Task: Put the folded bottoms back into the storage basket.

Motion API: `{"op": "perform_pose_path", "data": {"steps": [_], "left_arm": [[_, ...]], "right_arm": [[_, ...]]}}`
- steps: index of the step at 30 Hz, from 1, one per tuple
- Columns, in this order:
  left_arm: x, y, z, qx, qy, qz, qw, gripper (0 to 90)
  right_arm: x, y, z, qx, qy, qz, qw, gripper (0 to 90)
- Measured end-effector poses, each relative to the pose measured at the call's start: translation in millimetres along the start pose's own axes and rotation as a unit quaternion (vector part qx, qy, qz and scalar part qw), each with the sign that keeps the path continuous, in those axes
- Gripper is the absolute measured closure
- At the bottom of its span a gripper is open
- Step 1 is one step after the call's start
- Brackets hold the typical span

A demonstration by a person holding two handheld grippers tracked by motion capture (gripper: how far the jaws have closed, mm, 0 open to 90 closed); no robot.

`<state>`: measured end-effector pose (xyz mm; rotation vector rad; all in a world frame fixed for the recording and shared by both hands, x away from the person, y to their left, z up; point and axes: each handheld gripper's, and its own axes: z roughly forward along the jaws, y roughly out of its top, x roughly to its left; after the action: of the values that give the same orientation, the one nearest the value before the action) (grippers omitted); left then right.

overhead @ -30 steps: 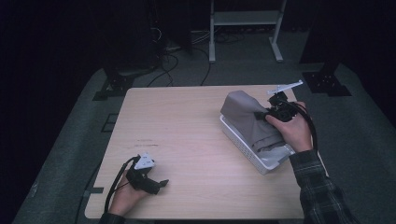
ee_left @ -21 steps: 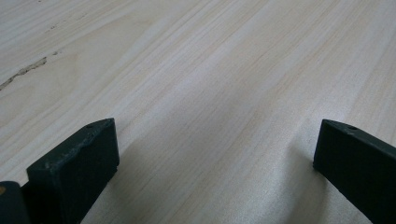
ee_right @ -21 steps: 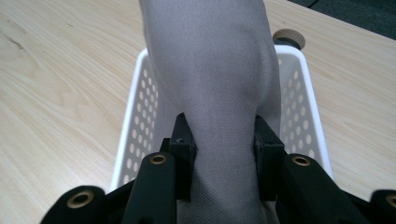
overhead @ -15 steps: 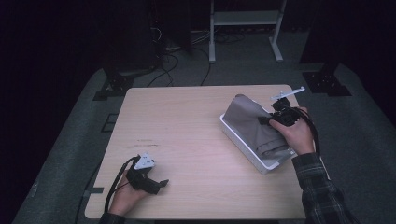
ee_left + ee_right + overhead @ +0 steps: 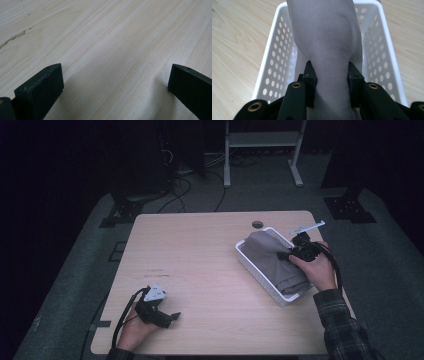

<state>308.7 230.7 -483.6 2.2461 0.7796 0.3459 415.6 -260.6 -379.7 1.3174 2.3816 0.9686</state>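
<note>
the left gripper (image 5: 172, 316), a black two-jaw tool with a grey three-cornered plate on top, lies low on the pale wooden table (image 5: 200, 265) near its front left corner, held in the person's left hand (image 5: 134, 332). in the left gripper view its jaws stand wide apart with nothing but bare wood grain between the fingers (image 5: 40, 87); they hold nothing. a thin dark scratch (image 5: 13, 40) marks the wood ahead of and to the left of those fingers.

to the right, well apart from that gripper, sits the white perforated plastic basket (image 5: 260, 275), set at an angle near the table's right edge. the folded grey cloth (image 5: 272, 262) lies along the inside of the basket, one end humped up at the far side.

the right gripper (image 5: 289, 254), black with the same grey plate, comes in over the basket's right rim, held in the person's right hand (image 5: 315, 267) with a plaid sleeve (image 5: 345, 330) behind it. in the right gripper view its fingers (image 5: 310, 75) are partly closed and press on either side of a bunched fold of the grey cloth (image 5: 329, 50), which runs up from between them and over the basket's (image 5: 274, 65) open interior. the basket's holed walls stand to both sides of the fingers, its far rim beyond them.
</note>
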Motion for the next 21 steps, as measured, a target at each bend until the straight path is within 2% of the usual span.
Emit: {"op": "perform_pose_path", "data": {"steps": [12,21], "left_arm": [[0.0,0.0,0.0,0.0,0.0,0.0,1.0,0.0],[0.0,0.0,0.0,0.0,0.0,0.0,1.0,0.0]], "right_arm": [[-0.2,-9.2,20.0,0.014,0.007,0.004,0.9999,66.0],[-2.7,-13.2,27.1,0.029,0.003,0.01,0.9995,65.1]]}}
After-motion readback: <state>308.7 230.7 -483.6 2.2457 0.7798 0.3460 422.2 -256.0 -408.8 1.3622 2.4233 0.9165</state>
